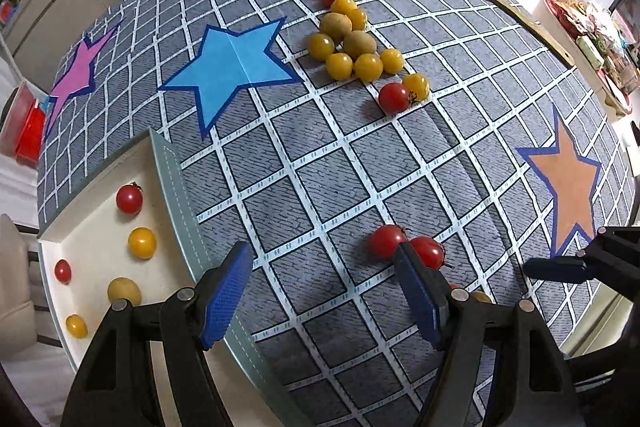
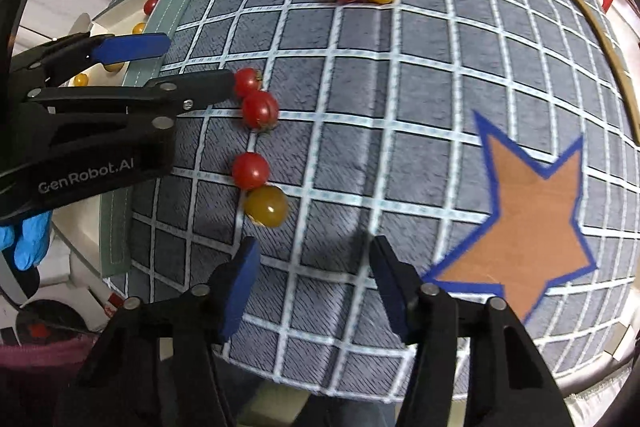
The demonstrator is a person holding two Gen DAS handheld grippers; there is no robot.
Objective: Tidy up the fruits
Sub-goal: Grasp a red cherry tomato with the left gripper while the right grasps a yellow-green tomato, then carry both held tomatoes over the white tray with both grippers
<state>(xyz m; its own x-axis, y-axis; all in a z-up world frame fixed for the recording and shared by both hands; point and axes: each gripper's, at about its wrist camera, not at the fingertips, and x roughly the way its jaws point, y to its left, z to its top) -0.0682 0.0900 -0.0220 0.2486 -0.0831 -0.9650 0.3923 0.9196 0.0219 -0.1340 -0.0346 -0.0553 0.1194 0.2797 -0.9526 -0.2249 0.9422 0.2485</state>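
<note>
The left hand-held gripper (image 1: pixel 320 291) stands wide and empty over the desk (image 1: pixel 320 163), its right finger just beside two red tomatoes (image 1: pixel 404 245). The right hand-held gripper (image 2: pixel 314 291), half-spread and empty, hangs near a yellow tomato (image 2: pixel 266 206).

"GenRobot.AI", white print, on left gripper (image 2: pixel 188 67) body; black handwriting on tablecloth (image 1: pixel 320 187) far edge, only "ou" legible.

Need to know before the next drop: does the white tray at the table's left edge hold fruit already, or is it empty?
Partly filled. The white tray holds two red tomatoes, two small yellow ones and one olive-yellow fruit; bare floor remains.
</note>
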